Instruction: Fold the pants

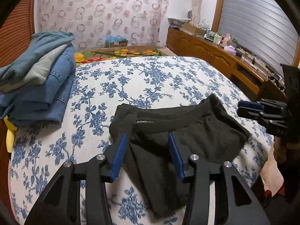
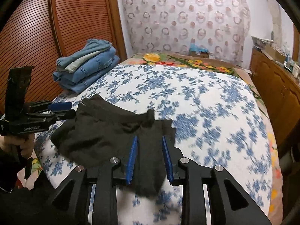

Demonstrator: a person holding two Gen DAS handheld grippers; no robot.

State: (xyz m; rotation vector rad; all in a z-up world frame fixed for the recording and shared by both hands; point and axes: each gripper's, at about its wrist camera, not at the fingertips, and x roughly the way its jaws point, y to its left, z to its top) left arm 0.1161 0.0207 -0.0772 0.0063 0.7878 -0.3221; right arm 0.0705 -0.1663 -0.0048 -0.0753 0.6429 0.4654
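Closest to me, the left tool (image 1: pixel 148 140) has its blue pads spread wide, one on each side of the black pants (image 1: pixel 180 131), with cloth lying loose between them and nothing pinched. The right tool (image 2: pixel 149 140) is likewise parted over the same garment, its pads clear of the fabric at either side.

The black pants lie crumpled on the bed (image 1: pixel 150 78), near its front edge, waistband turned toward the far end. The bedspread is white with blue flowers.

Only the right wrist view shows writing: the side of the left tool reads "GenRobot AI" there, with the person's hand (image 2: pixel 18 142) wrapped round its handle. In the left wrist view the right tool comes in from the right edge, and its lettering is too faint to read.

Further back on the left of the bed sits a stack of folded clothes (image 1: pixel 39 86): denim below, teal and grey-green pieces on top. The left view alone shows something yellow (image 1: pixel 10 135) poking out beneath that stack.

Beyond the bedspread lies a bright flowered blanket (image 1: pixel 120 53), and past it a cardboard box (image 1: pixel 116 42) holding something blue that I cannot identify. A wooden sideboard (image 1: pixel 206 50) cluttered with small items runs along the right wall, seen best from the left tool's view. A slatted wooden door (image 2: pixel 56 33) stands on the left, shown fully only in the right one.
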